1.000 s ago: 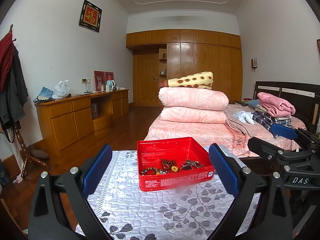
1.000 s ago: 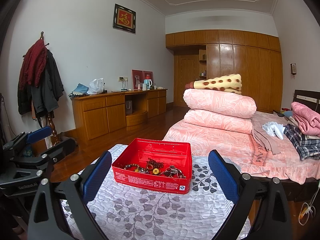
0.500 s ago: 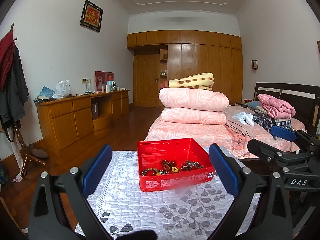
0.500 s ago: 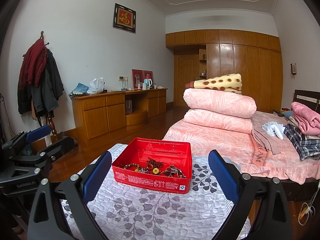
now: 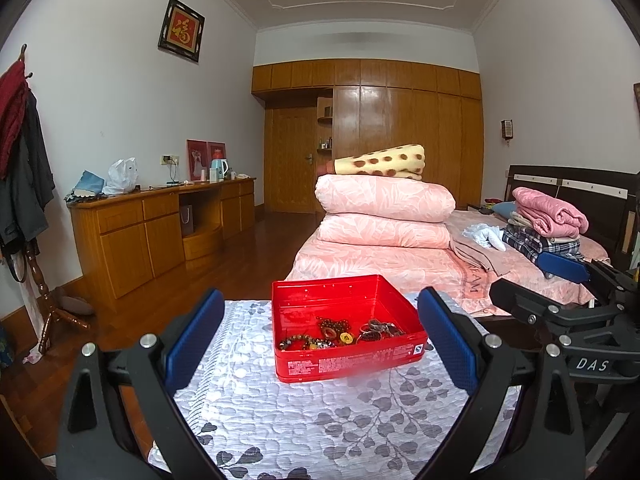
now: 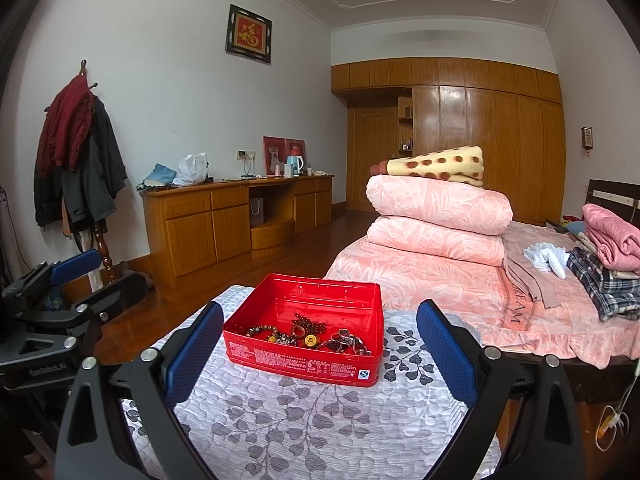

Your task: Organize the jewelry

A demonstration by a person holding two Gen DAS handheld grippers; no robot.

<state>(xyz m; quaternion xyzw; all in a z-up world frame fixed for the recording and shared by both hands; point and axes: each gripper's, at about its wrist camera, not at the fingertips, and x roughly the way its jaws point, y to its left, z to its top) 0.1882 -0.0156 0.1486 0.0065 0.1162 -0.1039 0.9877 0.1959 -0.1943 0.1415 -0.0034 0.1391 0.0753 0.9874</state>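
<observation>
A red open tin stands on a grey leaf-patterned quilted cloth. Inside lie bead bracelets and rings. The tin also shows in the right wrist view with the jewelry in it. My left gripper is open and empty, its blue pads on either side of the tin, short of it. My right gripper is open and empty, likewise short of the tin. The right gripper shows at the right of the left wrist view; the left gripper shows at the left of the right wrist view.
A bed with stacked pink quilts and folded clothes lies just behind the cloth-covered surface. A wooden sideboard runs along the left wall. A coat stand is at the left.
</observation>
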